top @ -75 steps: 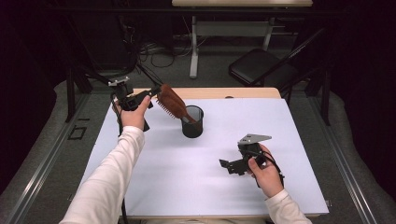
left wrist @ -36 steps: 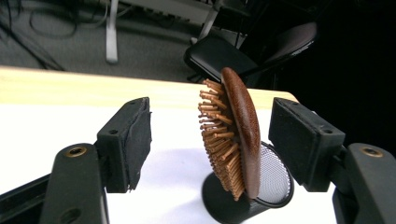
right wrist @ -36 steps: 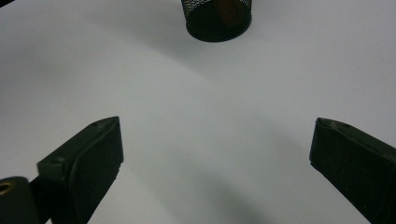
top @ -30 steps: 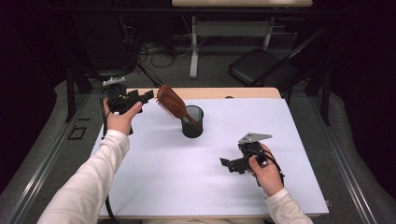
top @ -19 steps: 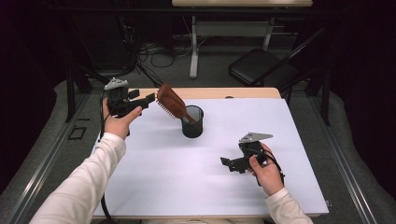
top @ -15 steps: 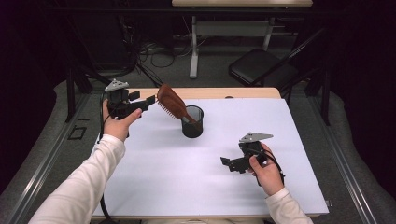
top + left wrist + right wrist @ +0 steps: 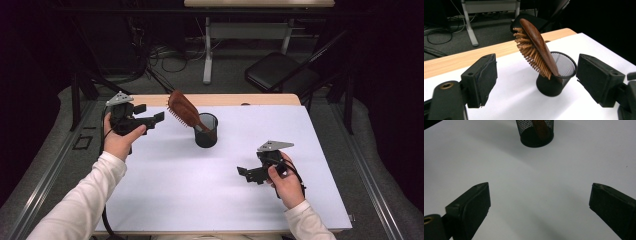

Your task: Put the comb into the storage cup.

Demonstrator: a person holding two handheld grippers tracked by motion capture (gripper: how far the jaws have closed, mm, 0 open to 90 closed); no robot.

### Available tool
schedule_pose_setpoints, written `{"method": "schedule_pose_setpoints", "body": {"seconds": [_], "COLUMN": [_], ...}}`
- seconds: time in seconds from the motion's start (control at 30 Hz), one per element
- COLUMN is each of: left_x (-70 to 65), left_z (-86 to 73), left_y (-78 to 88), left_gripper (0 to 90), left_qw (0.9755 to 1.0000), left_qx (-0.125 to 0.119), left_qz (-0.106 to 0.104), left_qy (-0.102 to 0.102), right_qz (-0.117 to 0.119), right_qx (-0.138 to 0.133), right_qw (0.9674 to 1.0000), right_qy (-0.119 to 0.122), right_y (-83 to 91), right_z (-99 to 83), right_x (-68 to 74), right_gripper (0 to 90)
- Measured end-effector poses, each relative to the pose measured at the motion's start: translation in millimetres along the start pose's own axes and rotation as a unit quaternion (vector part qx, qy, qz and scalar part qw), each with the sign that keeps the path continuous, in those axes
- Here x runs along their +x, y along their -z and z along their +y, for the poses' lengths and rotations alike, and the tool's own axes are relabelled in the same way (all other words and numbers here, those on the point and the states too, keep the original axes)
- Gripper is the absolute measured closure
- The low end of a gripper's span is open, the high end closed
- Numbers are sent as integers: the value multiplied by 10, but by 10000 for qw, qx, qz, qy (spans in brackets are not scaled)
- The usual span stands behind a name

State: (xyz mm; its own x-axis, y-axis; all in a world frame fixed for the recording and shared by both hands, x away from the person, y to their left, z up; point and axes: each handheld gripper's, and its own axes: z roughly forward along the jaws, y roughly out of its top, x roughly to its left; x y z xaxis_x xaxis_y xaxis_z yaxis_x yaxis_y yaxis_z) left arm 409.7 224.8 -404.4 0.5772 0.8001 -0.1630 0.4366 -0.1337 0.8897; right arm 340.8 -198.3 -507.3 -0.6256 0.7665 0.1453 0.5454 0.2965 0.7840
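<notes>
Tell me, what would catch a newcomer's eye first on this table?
Most likely the wooden hairbrush, standing handle-down in a black mesh cup near the far edge of the white table and leaning left. Just left of it, the left gripper hangs with nothing between its jaws, which have just been opening. The right gripper sits open, low over the table's near right.

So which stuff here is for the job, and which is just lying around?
For the job:
- wooden hairbrush, handle down, leaning in the cup
- black mesh cup
- left gripper, jaws just been opening, nothing between them

Just there:
- right gripper, open, empty
- white table
- folding chair behind
</notes>
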Motion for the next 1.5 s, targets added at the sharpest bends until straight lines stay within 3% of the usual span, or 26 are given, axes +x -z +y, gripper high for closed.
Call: {"method": "schedule_pose_setpoints", "body": {"seconds": [0.23,0.43,0.63,0.97,1.13,1.5], "left_x": [-44,-95,-140,-216,-246,-222], "left_z": [-80,-195,-348,-693,-860,-1193], "left_y": [151,236,278,337,346,344], "left_gripper": [157,156,157,157,156,157], "left_qw": [9997,9984,9977,9961,9958,9975], "left_qx": [-80,-86,28,-19,-41,-102], "left_qz": [-197,-467,-451,-785,-852,-690], "left_qy": [-89,-307,-514,-402,-328,-142], "right_qz": [-52,-83,-52,-108,-137,-286], "right_qx": [-78,-60,-37,-16,-12,-79], "right_qw": [10000,9998,9998,9995,9995,9994], "right_qy": [29,164,201,289,292,204], "right_y": [45,83,92,137,163,228], "right_z": [80,138,160,120,59,-151], "right_x": [24,63,67,90,69,-36], "right_gripper": [32,32,33,33,33,34]}}
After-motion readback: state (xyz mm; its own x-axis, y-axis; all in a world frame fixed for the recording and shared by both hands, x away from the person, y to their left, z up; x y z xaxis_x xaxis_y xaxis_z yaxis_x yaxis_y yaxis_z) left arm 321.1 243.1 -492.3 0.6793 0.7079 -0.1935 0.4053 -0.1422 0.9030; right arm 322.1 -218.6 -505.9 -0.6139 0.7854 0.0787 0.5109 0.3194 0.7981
